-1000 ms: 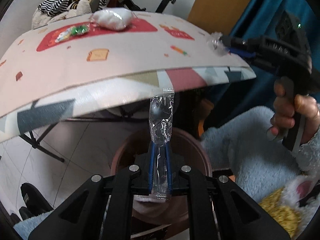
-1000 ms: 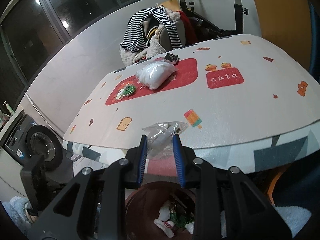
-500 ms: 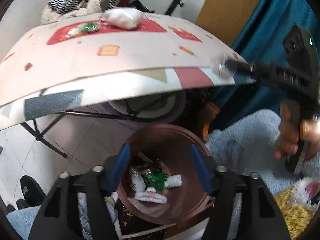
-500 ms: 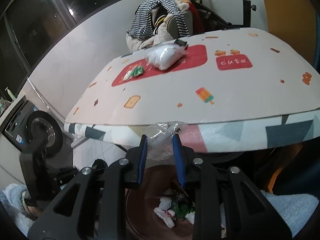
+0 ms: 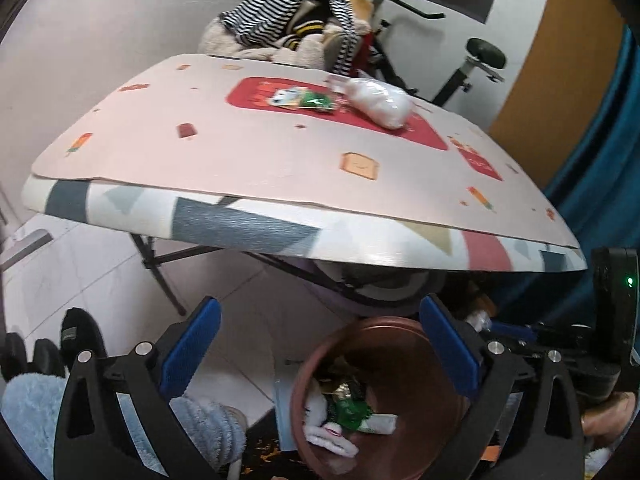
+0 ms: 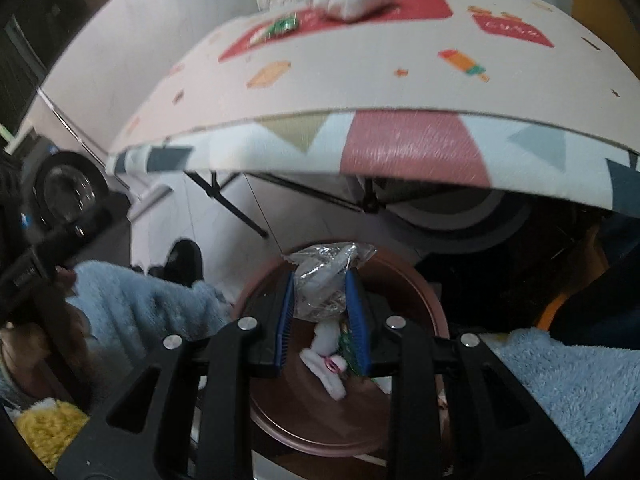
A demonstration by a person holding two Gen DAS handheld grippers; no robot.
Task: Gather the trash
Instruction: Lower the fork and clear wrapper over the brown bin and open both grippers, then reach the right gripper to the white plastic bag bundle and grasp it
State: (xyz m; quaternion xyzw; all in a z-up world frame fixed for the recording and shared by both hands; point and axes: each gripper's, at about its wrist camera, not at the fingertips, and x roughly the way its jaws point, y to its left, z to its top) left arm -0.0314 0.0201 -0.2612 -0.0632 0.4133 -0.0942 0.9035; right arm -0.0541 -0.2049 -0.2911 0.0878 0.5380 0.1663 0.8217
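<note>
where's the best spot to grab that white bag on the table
Grip the white bag across its plump middle, coming from above. It lies flat on the table, long and rounded, tapering to a crinkled end, so the middle gives the open left claw most to close on.

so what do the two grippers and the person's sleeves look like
Both grippers are black angular frames with silver bolts and blue-padded fingers: the left gripper and the right gripper. The right gripper's body carries a small green light. The sleeves are fluffy light blue fleece.

No readable text, red label on table mat (image 6: 513, 29) too blurred to read
</note>
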